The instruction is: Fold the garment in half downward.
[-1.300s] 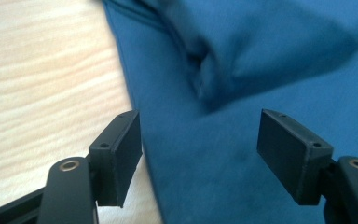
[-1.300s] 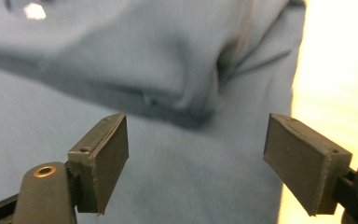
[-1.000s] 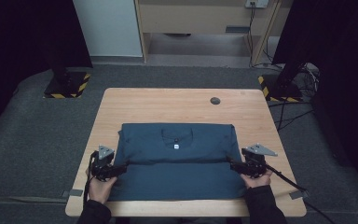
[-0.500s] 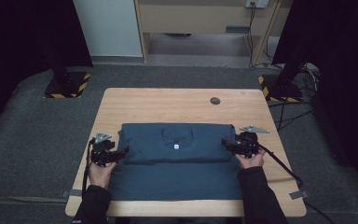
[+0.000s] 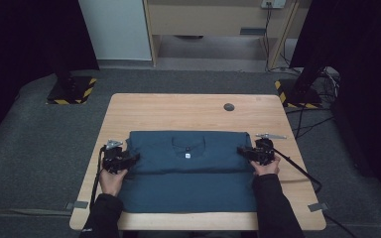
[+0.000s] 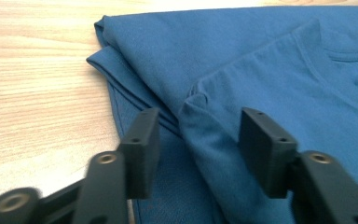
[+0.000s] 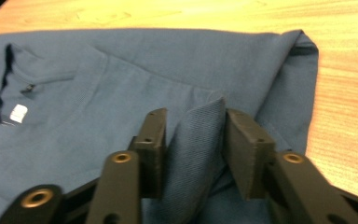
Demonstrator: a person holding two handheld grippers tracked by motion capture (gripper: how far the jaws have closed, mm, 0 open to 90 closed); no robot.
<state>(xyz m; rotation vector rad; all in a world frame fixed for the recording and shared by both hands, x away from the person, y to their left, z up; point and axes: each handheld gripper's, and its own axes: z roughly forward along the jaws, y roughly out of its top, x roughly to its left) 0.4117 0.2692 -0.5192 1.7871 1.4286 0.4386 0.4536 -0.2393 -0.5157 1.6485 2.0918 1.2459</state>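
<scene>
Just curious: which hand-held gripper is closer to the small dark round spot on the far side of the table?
Right. The right hand-held gripper sits at the shirt's right edge, nearer the spot; the left hand-held gripper is at the shirt's left edge.

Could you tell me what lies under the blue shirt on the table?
Under the blue shirt lies the wooden table, bare around its far and side edges. At the shirt's left edge, folded layers of its own cloth are stacked. Whatever sits beneath its middle is covered.
</scene>
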